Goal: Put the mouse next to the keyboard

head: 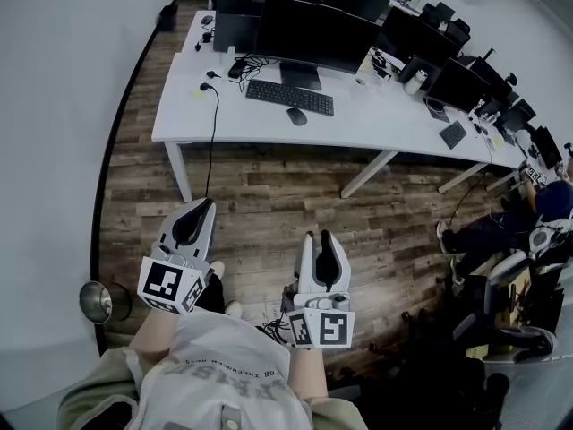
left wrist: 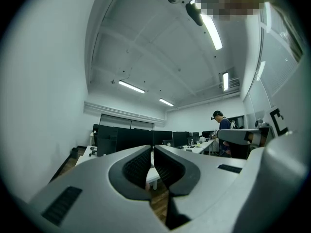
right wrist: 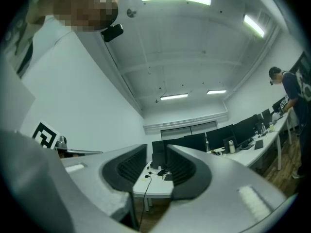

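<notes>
A dark mouse [head: 296, 116] lies on the white desk [head: 376, 128], just in front of the right end of the black keyboard [head: 289, 98]. Both grippers hang over the wooden floor, well short of the desk, and hold nothing. My left gripper [head: 204, 206] is shut, its jaws meeting at the tips in the left gripper view [left wrist: 152, 152]. My right gripper [head: 316, 236] is open by a narrow gap. Through that gap the right gripper view [right wrist: 156, 154] shows the white desk [right wrist: 154, 183] far off.
A large monitor [head: 313, 34] stands behind the keyboard, and a black cable [head: 213, 124] hangs off the desk's front left. A metal bin [head: 97, 301] stands at my left by the wall. A seated person [head: 528, 209] and office chairs are on the right.
</notes>
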Demonstrator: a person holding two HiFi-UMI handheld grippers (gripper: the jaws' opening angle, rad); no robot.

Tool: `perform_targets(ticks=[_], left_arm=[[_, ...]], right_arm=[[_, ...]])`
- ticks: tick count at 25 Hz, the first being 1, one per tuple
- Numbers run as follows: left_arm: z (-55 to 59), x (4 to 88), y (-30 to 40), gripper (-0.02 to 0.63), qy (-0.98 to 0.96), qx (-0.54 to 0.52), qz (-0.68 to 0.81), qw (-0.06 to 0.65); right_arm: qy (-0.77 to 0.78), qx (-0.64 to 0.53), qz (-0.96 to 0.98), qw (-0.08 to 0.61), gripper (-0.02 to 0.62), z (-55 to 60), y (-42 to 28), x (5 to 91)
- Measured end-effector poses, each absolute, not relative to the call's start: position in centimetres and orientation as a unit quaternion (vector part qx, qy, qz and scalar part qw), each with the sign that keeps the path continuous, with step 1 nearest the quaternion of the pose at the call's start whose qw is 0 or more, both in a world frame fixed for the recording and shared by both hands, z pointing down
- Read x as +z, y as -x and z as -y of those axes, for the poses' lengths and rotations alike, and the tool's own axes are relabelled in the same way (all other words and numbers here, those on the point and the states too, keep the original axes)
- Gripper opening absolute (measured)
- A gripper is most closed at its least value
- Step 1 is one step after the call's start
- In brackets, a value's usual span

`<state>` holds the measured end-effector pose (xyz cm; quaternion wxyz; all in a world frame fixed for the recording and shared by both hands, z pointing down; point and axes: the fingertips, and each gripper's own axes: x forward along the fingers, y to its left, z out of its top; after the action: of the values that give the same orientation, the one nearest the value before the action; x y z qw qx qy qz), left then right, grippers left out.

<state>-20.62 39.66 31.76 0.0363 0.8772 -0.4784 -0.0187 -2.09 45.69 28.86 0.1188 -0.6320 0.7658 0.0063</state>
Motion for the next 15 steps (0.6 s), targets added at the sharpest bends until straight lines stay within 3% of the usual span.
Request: perform_targets(ticks=[1,3,5,7,15], left_arm=[[-39.8,31.8,20.5,0.025,-0.879,-0.020,0.474,0.040],[-39.9,31.9,20.3,0.180,-0.883,-0.020,0.465,0.052],[-39.8,31.9,20.2,0.288,-0.885,-0.021,0.461,0.060],[-39.7,32.0,20.1,0.352,-0.886,-0.019,0.459,0.063],[-37.8,33.5,19.8,0.377,-0.886,0.005,0.459,0.073]], right_arm=[[0.624,0.003,-0.772,0.122,0.167,-45.9,2.0,28.9],[0.619,0.007,-0.777,0.118,0.324,-46.1,1.9,29.0],[0.622,0.018,-0.775,0.112,0.342,-46.2,1.7,29.0],[0.624,0.020,-0.773,0.111,0.371,-46.3,1.4,29.2],[0.636,0.007,-0.765,0.102,0.373,-44.9,0.1,30.6]])
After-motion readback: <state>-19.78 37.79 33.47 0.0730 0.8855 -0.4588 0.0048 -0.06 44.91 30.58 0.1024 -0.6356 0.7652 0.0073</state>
